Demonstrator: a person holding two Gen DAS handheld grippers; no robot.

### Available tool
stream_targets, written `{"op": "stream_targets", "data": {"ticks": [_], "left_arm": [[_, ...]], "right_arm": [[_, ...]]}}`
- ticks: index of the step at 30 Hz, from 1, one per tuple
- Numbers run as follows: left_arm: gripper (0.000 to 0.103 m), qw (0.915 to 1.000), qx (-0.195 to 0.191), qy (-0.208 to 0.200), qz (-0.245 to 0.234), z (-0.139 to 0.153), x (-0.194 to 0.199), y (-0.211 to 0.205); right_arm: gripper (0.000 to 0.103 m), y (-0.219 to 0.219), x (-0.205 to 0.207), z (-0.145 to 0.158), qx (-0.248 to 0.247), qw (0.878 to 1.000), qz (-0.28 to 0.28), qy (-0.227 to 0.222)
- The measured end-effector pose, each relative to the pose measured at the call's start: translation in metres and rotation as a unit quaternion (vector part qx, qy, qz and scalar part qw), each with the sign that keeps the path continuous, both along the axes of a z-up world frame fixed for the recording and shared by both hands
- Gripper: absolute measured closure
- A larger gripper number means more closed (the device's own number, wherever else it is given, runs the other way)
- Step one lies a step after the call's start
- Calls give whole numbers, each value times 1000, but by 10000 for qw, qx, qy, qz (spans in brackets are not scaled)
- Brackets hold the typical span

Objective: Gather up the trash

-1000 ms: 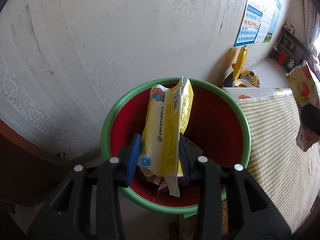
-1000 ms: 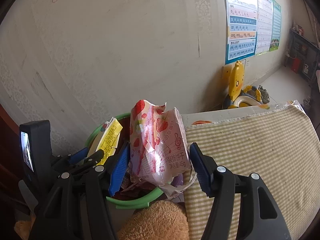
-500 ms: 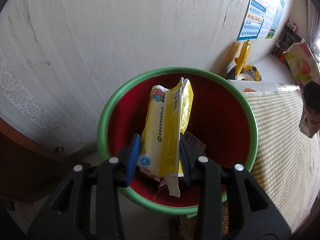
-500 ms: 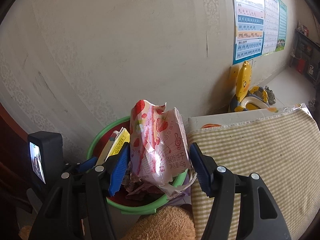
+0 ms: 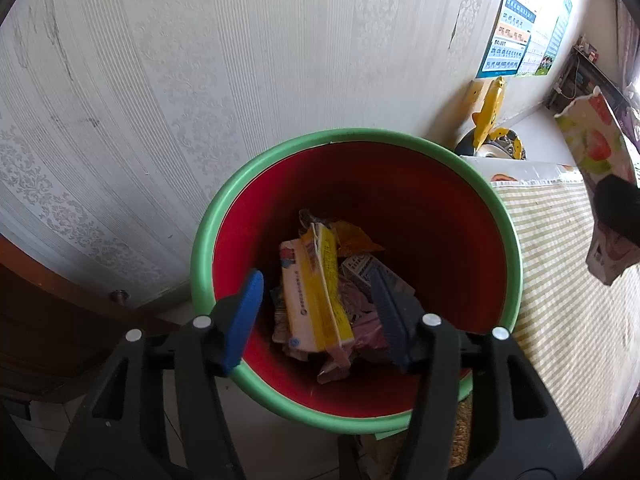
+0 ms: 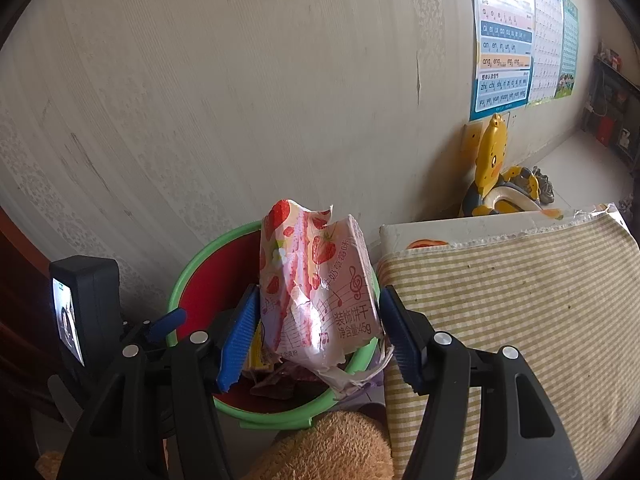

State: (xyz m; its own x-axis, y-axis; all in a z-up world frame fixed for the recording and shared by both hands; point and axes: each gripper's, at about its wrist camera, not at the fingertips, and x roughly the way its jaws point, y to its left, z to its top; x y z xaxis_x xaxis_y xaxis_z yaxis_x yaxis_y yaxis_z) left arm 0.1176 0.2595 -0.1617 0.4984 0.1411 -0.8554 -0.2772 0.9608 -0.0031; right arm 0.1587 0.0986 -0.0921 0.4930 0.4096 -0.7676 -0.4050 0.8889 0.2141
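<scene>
A red bin with a green rim [image 5: 280,148] stands against the wall; it also shows in the right wrist view [image 6: 192,264]. My left gripper [image 5: 316,316] is open and empty over the bin. A yellow and white wrapper [image 5: 316,296] lies inside on other trash. My right gripper [image 6: 316,336] is shut on a pink strawberry biscuit packet [image 6: 316,280], held above the bin's right rim. The packet shows at the right edge of the left wrist view [image 5: 600,184].
A striped yellow-green cloth surface [image 6: 520,300] lies right of the bin. A brown plush toy [image 6: 328,448] sits below the right gripper. A yellow duck toy [image 6: 496,176] stands by the wall. Dark wooden furniture [image 5: 48,320] is at the left.
My left gripper opened and the yellow wrapper dropped into the bin. My right gripper with the pink packet moved closer over the bin.
</scene>
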Motion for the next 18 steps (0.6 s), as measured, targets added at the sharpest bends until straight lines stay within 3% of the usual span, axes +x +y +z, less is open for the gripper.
{"op": "stream_targets", "data": {"ticks": [6,13,18], "left_arm": [[46,10000,-8,-2,52,-1,0,3],[34,9998,18,-123,141,8,-2,5],[24,9986,3,-534,61,34,-8,-5]], "right_arm": [[43,3,2,-4,-27,10000,36,33],[28,-4,0,-2,105,9999,-22,-27],[21,-35,-11,12,275,9986,-391,-226]]}}
